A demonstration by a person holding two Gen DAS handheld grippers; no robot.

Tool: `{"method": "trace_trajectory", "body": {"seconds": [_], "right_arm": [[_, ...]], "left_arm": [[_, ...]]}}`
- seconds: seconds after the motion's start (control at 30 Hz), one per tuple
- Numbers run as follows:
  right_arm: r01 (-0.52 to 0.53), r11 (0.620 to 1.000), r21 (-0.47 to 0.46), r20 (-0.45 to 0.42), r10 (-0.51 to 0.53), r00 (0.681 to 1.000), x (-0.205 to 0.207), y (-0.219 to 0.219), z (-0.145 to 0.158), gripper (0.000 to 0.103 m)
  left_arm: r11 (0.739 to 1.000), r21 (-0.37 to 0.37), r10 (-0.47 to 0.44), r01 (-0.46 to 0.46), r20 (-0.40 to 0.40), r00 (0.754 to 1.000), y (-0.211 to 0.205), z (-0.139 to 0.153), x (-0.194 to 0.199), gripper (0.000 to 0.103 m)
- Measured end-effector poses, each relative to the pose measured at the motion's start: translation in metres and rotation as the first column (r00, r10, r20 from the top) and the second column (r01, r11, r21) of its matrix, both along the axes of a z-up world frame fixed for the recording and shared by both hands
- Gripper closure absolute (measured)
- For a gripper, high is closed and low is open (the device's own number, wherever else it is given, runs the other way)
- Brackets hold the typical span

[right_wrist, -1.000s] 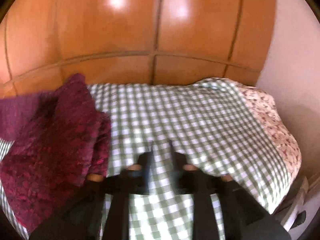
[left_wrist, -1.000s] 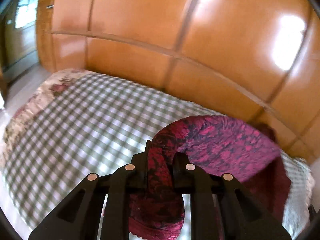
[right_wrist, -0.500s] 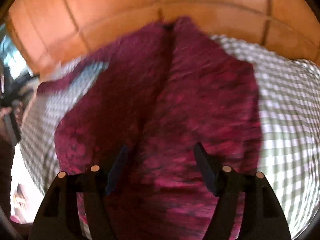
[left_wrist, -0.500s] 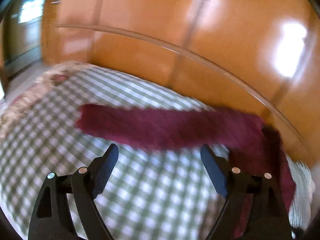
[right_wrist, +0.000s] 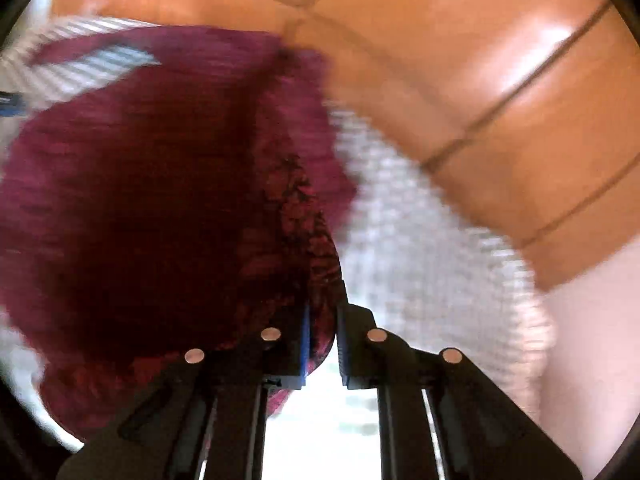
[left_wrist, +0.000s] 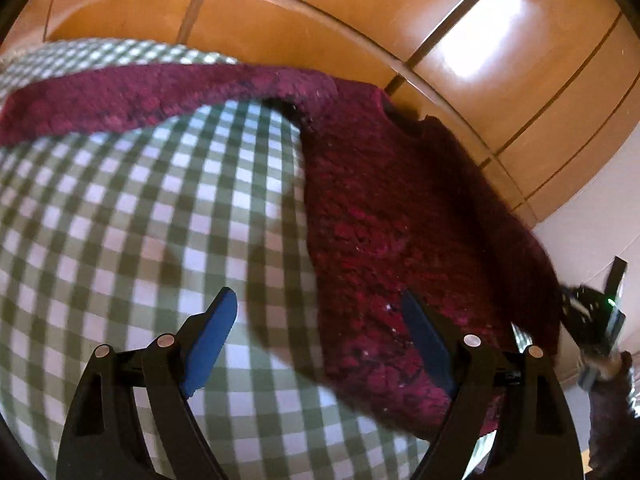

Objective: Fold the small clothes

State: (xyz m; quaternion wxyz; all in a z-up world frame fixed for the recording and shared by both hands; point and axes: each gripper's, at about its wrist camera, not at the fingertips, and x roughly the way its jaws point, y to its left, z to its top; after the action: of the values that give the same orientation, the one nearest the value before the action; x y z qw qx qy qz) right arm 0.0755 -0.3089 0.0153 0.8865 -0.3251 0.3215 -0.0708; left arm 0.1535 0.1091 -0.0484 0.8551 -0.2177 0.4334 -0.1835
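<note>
A dark red knit sweater lies on the green-and-white checked bed cover, with one sleeve stretched out to the left. My left gripper is open and empty, low over the cover at the sweater's left edge. In the right wrist view, which is blurred, my right gripper is shut on the right edge of the sweater. The right gripper also shows at the far right of the left wrist view.
A glossy orange wooden wardrobe runs along the far side of the bed. A pale wall stands at the right. The checked cover continues to the right of the sweater.
My left gripper let go of the sleeve, opened and dropped toward the bed. My right gripper swung left over the sweater, then shut on its right edge.
</note>
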Motion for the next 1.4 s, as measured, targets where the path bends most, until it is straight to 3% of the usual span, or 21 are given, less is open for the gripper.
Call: {"method": "trace_trajectory", "body": {"seconds": [0.1, 0.2, 0.23, 0.27, 0.3, 0.37, 0.5, 0.57, 0.63, 0.67, 0.8, 0.83, 0.87, 0.9, 0.97, 1.03, 1.13, 1.27, 1.33, 1.4], "right_arm": [[0.138, 0.986, -0.094, 0.064, -0.133, 0.989, 0.037, -0.043, 0.0, 0.093], [0.266, 0.961, -0.081, 0.083, -0.259, 0.962, 0.081, -0.083, -0.005, 0.089], [0.301, 0.952, -0.049, 0.081, -0.297, 0.951, 0.094, -0.095, -0.005, 0.085], [0.332, 0.943, 0.013, 0.08, -0.332, 0.94, 0.108, -0.109, -0.004, 0.067], [0.339, 0.938, 0.07, 0.076, -0.344, 0.936, 0.113, -0.117, -0.001, 0.04], [0.347, 0.917, 0.2, 0.072, -0.366, 0.928, 0.116, -0.132, 0.007, 0.022], [0.29, 0.86, 0.42, 0.038, -0.335, 0.941, 0.085, -0.127, 0.015, 0.021], [0.234, 0.813, 0.533, -0.006, -0.273, 0.962, 0.061, -0.118, 0.008, 0.021], [0.187, 0.715, 0.673, -0.115, -0.147, 0.982, 0.036, -0.105, -0.014, 0.021], [0.183, 0.648, 0.739, -0.174, -0.078, 0.982, 0.021, -0.096, -0.031, 0.022], [0.23, 0.507, 0.831, -0.306, 0.072, 0.949, -0.011, -0.059, -0.08, 0.029], [0.239, 0.488, 0.839, -0.322, 0.093, 0.942, -0.014, -0.051, -0.088, 0.035], [0.234, 0.489, 0.841, -0.317, 0.094, 0.944, -0.015, -0.05, -0.091, 0.037], [0.217, 0.488, 0.845, -0.307, 0.112, 0.945, -0.019, -0.041, -0.09, 0.051], [0.206, 0.473, 0.857, -0.319, 0.173, 0.932, -0.015, -0.03, -0.086, 0.073], [0.169, 0.536, 0.827, -0.306, 0.178, 0.935, -0.013, -0.018, -0.075, 0.084], [0.087, 0.54, 0.837, -0.227, 0.197, 0.954, -0.021, -0.009, -0.043, 0.088], [-0.048, 0.544, 0.837, -0.071, 0.196, 0.978, -0.05, -0.018, 0.015, 0.09], [-0.09, 0.543, 0.835, -0.024, 0.199, 0.98, -0.07, -0.033, 0.032, 0.09], [-0.097, 0.566, 0.819, -0.022, 0.2, 0.98, -0.083, -0.037, 0.033, 0.09]], "left_arm": [[0.999, -0.032, -0.023, 0.023, -0.014, 1.0, -0.005, -0.007, -0.002, 0.02], [0.998, -0.059, -0.033, 0.032, -0.02, 0.999, -0.007, -0.012, 0.004, 0.02], [0.997, -0.074, -0.029, 0.027, -0.025, 0.999, -0.006, -0.014, 0.005, 0.02], [0.996, -0.09, -0.022, 0.019, -0.03, 0.999, -0.006, -0.015, 0.006, 0.02], [0.994, -0.108, -0.015, 0.011, -0.035, 0.999, -0.004, -0.017, 0.008, 0.02], [0.988, -0.151, -0.009, 0.001, -0.048, 0.999, -0.003, -0.021, 0.01, 0.02], [0.98, -0.198, -0.027, 0.013, -0.068, 0.997, 0.0, -0.03, 0.011, 0.02], [0.974, -0.223, -0.041, 0.025, -0.069, 0.997, -0.003, -0.034, 0.009, 0.02], [0.97, -0.239, -0.056, 0.039, -0.064, 0.996, -0.007, -0.035, 0.008, 0.021], [0.969, -0.243, -0.064, 0.047, -0.063, 0.996, -0.01, -0.035, 0.007, 0.022], [0.97, -0.229, -0.105, 0.085, -0.074, 0.992, -0.025, -0.032, 0.007, 0.04], [0.972, -0.219, -0.108, 0.09, -0.075, 0.991, -0.028, -0.03, 0.007, 0.052], [0.974, -0.205, -0.112, 0.095, -0.075, 0.991, -0.03, -0.028, 0.007, 0.059], [0.978, -0.187, -0.109, 0.093, -0.075, 0.991, -0.031, -0.025, 0.006, 0.071], [0.985, -0.147, -0.102, 0.091, -0.067, 0.993, -0.034, -0.013, 0.004, 0.08], [0.991, -0.089, -0.101, 0.097, -0.039, 0.994, -0.038, 0.006, -0.001, 0.086], [0.993, -0.06, -0.102, 0.102, 0.0, 0.995, -0.042, 0.036, -0.007, 0.089], [0.989, -0.074, -0.125, 0.127, 0.032, 0.992, -0.043, 0.075, -0.018, 0.089], [0.987, -0.066, -0.144, 0.147, 0.043, 0.989, -0.042, 0.093, -0.03, 0.089], [0.987, -0.042, -0.154, 0.155, 0.04, 0.987, -0.04, 0.101, -0.042, 0.089]]}}
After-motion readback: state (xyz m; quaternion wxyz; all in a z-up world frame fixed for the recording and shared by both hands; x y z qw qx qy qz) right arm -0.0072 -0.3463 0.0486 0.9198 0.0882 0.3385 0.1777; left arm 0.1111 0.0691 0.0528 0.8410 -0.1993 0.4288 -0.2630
